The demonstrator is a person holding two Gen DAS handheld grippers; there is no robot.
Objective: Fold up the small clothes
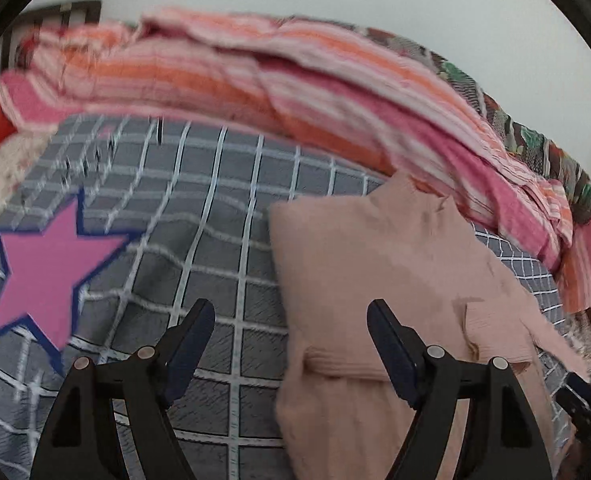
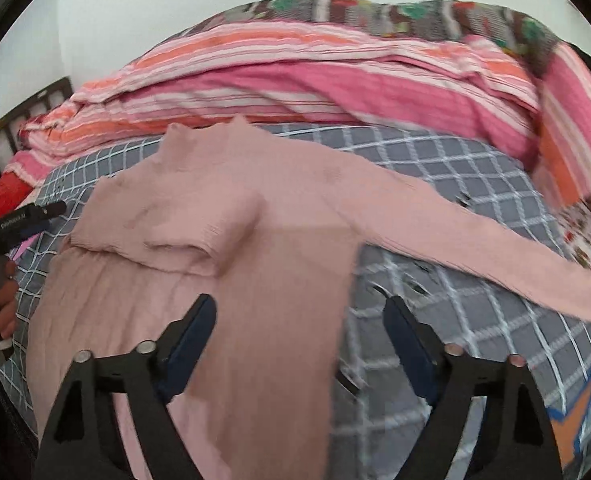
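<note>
Pink top (image 2: 223, 216): flat on grey checked bedspread (image 1: 199, 208), 1 sleeve folded across chest, other stretched right; left gripper (image 1: 291, 320) and right gripper (image 2: 299, 316) above it, jaws apart, empty

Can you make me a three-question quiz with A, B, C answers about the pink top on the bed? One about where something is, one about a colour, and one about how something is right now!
1. Where does the pink long-sleeved knit top lie?
A. on the grey checked bedspread
B. on a wooden chair
C. on the floor

2. What colour is the star patch on the bedspread in the left wrist view?
A. green
B. pink with a blue edge
C. yellow

3. How is the top's sleeve on the right of the right wrist view?
A. rolled into a ball
B. tucked under the body
C. stretched out sideways

Answers: 1 A, checked cloth shows all around it. 2 B, pink fill, blue outline. 3 C, it runs out flat across the bedspread.
</note>
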